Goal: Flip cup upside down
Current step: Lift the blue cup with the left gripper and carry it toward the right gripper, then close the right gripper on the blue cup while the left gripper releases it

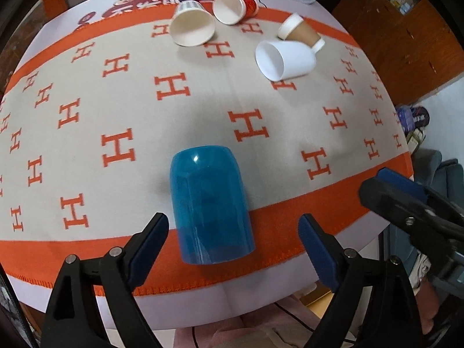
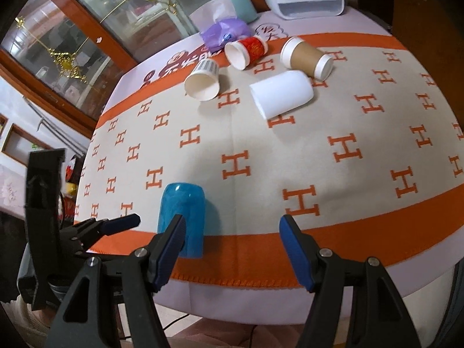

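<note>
While the blue cup point(image 1: 210, 206) stands upside down on the orange-edged cloth point(image 1: 116, 92) near the bench's front edge, the left tongs point(image 1: 233, 249) sit wide open just before it; the right tongs point(image 2: 232, 249) gape too, holding nothing; four other cups lie tipped far behind.

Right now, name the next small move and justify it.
Probably send the right gripper toward the white cup. The blue cup already stands mouth-down near the left gripper, both grippers are open and empty, and the white cup lies on its side.
</note>
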